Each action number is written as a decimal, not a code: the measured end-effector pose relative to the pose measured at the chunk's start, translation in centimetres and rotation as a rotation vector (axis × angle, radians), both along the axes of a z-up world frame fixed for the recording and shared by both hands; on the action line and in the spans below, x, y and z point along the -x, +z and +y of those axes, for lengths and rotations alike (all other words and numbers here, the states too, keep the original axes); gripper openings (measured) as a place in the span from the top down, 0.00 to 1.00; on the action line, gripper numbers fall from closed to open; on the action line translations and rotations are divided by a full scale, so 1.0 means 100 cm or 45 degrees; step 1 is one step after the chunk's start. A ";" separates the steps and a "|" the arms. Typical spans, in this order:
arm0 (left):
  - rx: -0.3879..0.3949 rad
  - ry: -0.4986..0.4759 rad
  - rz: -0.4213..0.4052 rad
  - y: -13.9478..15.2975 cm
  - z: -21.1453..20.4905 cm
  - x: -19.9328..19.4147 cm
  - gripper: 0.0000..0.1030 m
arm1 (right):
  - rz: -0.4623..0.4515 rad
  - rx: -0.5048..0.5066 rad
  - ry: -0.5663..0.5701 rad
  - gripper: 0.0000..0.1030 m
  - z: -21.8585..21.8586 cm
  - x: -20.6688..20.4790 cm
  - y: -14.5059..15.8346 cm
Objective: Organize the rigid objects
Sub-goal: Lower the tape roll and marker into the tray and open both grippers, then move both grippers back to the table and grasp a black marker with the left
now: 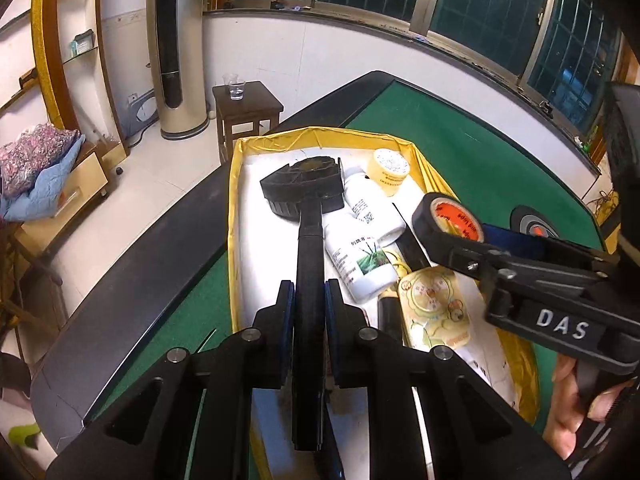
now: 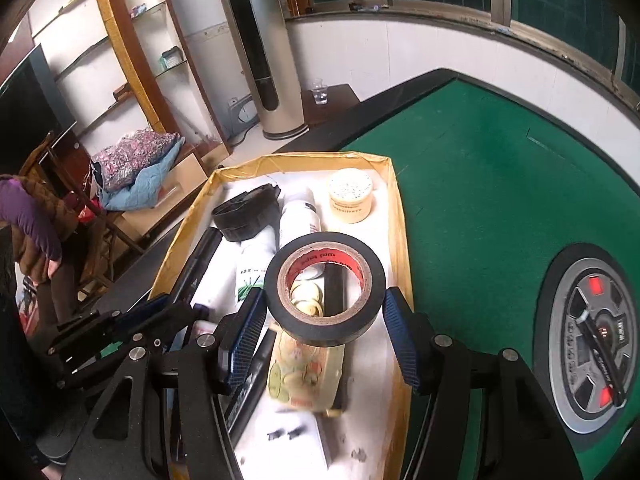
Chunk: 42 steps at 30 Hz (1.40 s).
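A: Carrying two items over the yellow-edged tray (image 1: 234, 184), we read this as the placing step. Left gripper (image 1: 310, 300) is clamped tight on the handle of a black handheld fan (image 1: 306, 188), fan head out over the tray's far end.

B: Agreed. Right gripper (image 2: 324, 316) has the black tape roll (image 2: 325, 286) between its pads (image 2: 400, 336). Is it pinched?

A: In the right wrist view the roll sits between the jaws, left pad looks touching, a sliver shows at the right pad. It hangs above the tray without falling, so we judge it held.

B: Already in the tray: white bottle (image 1: 362, 264), cream jar (image 1: 390, 170), a pale yellow printed tin (image 1: 434, 306).

A: Next move calls for lowering each item into a free spot, then letting go. Little bare floor is left, so the fan probably goes along the left wall.

B: View differences: only the left wrist view shows the fan grip and the hand (image 1: 576, 412) on the right tool. Only the right one shows the tape's red core and the round control panel (image 2: 592, 344) in the green table (image 2: 480, 208).
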<state>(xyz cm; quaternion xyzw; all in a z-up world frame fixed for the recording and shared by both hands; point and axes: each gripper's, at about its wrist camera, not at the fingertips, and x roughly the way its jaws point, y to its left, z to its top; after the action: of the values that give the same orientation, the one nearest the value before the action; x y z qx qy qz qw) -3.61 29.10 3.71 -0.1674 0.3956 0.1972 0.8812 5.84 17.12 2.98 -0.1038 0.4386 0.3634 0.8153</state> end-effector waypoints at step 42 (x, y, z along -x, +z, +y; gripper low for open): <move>0.088 -0.195 -0.176 0.041 -0.096 0.046 0.73 | 0.078 -0.191 -0.057 0.46 -0.124 0.021 0.009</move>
<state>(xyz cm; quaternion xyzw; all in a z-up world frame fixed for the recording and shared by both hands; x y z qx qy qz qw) -8.20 19.47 7.80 -0.1801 0.3522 0.1034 0.9126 3.73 4.73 3.87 -0.0214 0.4372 0.3797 0.8150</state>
